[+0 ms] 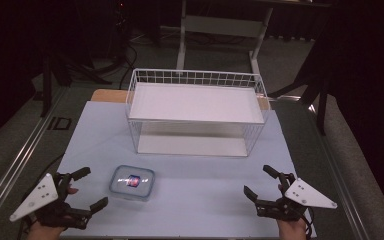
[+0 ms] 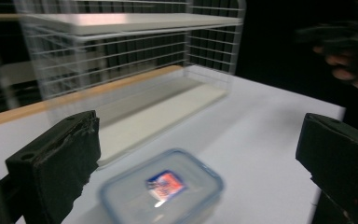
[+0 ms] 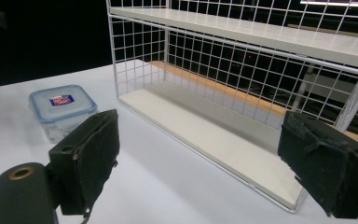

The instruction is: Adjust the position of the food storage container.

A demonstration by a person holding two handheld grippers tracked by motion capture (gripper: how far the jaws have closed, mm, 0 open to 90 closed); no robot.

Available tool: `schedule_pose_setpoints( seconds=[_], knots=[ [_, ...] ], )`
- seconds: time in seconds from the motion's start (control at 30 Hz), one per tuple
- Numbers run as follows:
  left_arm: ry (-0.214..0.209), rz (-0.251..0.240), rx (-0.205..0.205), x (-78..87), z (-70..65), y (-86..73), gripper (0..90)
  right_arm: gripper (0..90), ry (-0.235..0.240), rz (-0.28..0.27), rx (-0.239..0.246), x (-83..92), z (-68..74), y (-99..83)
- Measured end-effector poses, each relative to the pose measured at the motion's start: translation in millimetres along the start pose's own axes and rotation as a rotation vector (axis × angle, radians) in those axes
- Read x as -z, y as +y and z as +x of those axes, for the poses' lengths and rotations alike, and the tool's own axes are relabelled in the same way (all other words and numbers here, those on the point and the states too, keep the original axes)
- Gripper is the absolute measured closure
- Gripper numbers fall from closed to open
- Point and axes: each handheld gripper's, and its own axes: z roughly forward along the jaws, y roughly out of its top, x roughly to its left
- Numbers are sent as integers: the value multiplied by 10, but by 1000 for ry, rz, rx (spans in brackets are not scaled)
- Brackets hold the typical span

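Lidded container [image 1: 132, 182] before wire shelf [image 1: 196, 113]

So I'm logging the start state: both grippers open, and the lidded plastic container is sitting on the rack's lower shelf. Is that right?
Not quite. The lidded plastic container sits on the table, in front of the wire rack, near the left gripper, as the high view shows. Both grippers, the right gripper included, are open.

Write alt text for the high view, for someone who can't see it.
A person's two hand-held black grippers, left and right, rest open at the near edge of a pale blue table. A small clear lidded plastic container sits beside the left gripper. A white wire two-tier shelf rack stands behind.
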Motion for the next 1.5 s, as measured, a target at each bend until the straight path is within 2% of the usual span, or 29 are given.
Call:
schedule_pose_setpoints(
  seconds=[0.07, 0.13, 0.17, 0.23, 0.27, 0.3, 0.33, 0.37, 0.4, 0.5, 0.53, 0.57, 0.6, 0.63, 0.67, 0.7, 0.73, 0.77, 0.8, 0.87, 0.93, 1.1, 1.23, 1.5],
  knots=[
    [-3, 17, 7, 4, 43, 18, 7, 125, 4, 0, -1, -2, 3, 0],
    [-2, 40, 38, -3, 131, 44, 8, 125, 7, -4, 1, -4, 12, 4],
    [13, 52, 39, -11, 208, 48, 8, 125, 8, -7, 2, -10, 21, 13],
    [20, 62, 30, -18, 239, 45, 9, 125, 9, -13, 3, -12, 24, 15],
    [36, 70, 26, -25, 269, 38, 31, 126, 15, -16, 0, -16, 27, 16],
    [47, 84, 7, -44, 322, 9, 83, 126, 19, -11, 1, -28, 33, 15],
    [47, 84, 7, -44, 322, 9, 141, 126, 19, -11, 1, -28, 33, 15],
    [52, 94, 1, -58, 348, -13, 141, 126, 19, -12, 0, -32, 34, 14],
    [72, 112, -9, -91, 401, -71, 221, 126, 28, -13, -7, -44, 30, 11],
    [68, 137, 7, -129, 466, -148, 428, 127, 30, -1, -4, -50, 31, 8],
    [77, 165, 13, -152, 496, -188, 428, 127, 30, -1, -4, -50, 31, 8],
    [83, 185, 21, -175, 522, -232, 489, 127, 31, 2, 0, -51, 29, 6],
    [91, 233, 35, -217, 571, -312, 576, 128, 38, 3, -2, -53, 29, 5],
    [91, 233, 35, -217, 571, -312, 620, 128, 38, 3, -2, -53, 29, 5],
    [110, 284, 32, -260, 596, -382, 655, 128, 42, 1, -5, -52, 27, 6],
    [123, 310, 31, -287, 600, -414, 712, 128, 43, -1, -6, -52, 26, 7],
    [123, 310, 31, -287, 600, -414, 739, 128, 43, -1, -6, -52, 26, 7],
    [124, 341, 21, -334, 595, -471, 778, 127, 44, -2, -10, -51, 23, 7],
    [124, 341, 21, -334, 595, -471, 819, 127, 44, -2, -10, -51, 23, 7],
    [104, 402, 8, -410, 579, -529, 884, 127, 46, -3, -9, -51, 18, 5],
    [98, 416, 0, -435, 572, -545, 900, 127, 46, -2, -8, -50, 19, 6],
    [63, 499, 8, -566, 553, -607, 900, 128, 48, -5, -4, -40, 30, 12],
    [49, 534, 16, -636, 525, -637, 900, 127, 50, -3, -2, -41, 29, 11],
    [8, 540, 19, -735, 441, -644, 900, 127, 55, -2, -6, -46, 22, 5]
  ],
)
